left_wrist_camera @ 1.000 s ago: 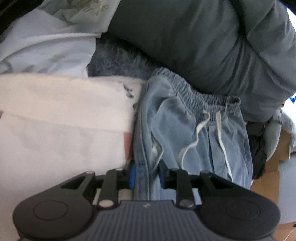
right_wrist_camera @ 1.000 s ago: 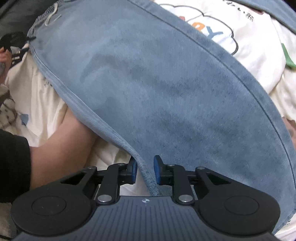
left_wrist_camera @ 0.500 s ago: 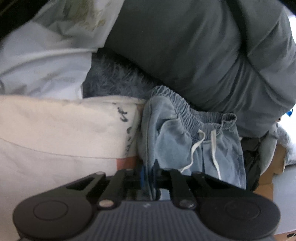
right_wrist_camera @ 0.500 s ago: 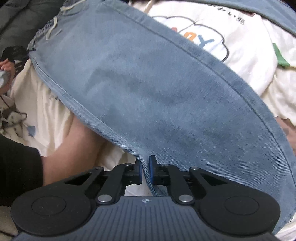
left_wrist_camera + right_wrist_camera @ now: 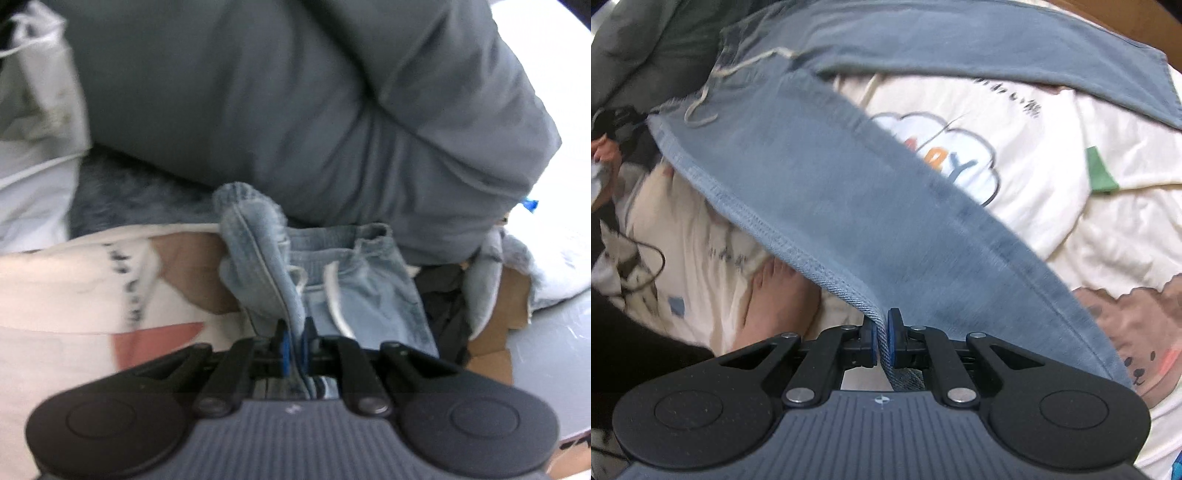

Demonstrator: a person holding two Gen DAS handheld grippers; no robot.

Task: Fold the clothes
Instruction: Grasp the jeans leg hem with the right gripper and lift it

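Observation:
A pair of light blue denim trousers [image 5: 354,291] with an elastic waistband and a white drawstring [image 5: 334,295] lies bunched in the left wrist view. My left gripper [image 5: 294,347] is shut on a side seam of the waist end. In the right wrist view the trousers [image 5: 820,184] stretch out as a broad leg panel lifted off the bed. My right gripper [image 5: 882,345] is shut on the stitched hem edge of that leg. The second leg [image 5: 979,48] runs across the top of that view.
A big grey duvet [image 5: 295,110] fills the back of the left view, with a fuzzy blue blanket [image 5: 125,192] beneath it. The cream cartoon-print sheet [image 5: 1052,173] covers the bed. A person's bare foot [image 5: 772,299] rests under the lifted leg. Cardboard [image 5: 495,328] lies at the right.
Both grippers went from open around the denim to shut on it. The waist end has bunched and risen; the leg panel has lifted and shifted, uncovering more sheet.

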